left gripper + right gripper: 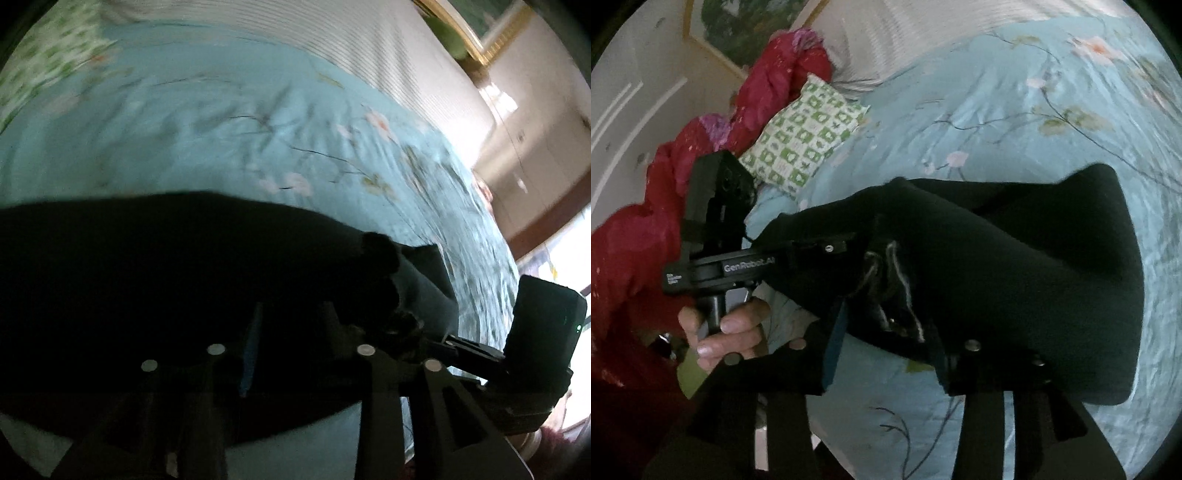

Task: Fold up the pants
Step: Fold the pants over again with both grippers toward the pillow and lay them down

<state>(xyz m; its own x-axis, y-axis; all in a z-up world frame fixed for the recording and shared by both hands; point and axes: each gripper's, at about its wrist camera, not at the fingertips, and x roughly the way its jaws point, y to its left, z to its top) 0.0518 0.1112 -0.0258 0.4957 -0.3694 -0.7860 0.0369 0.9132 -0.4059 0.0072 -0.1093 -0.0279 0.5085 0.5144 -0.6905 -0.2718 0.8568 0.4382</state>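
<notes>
Black pants [147, 258] lie folded on the light blue flowered bedsheet [221, 129]. In the right wrist view the pants [1015, 277] spread to the right, with the waistband end near the fingers. My left gripper [291, 325] stands over the dark cloth with its jaws apart; the blue pad [249, 350] shows on one finger. My right gripper [892, 332] is open too, the waistband edge lying between its fingers and bare sheet showing below it. A hand [731, 332] holds the left gripper's handle [738, 266] at the left. The right gripper's body [535, 332] shows at the right of the left wrist view.
A green-and-white checked pillow [809, 136] and a bunched red quilt [646, 221] lie at the bed's far left. A white striped cover [369, 48] runs along the far side. A framed picture [738, 22] hangs on the wall.
</notes>
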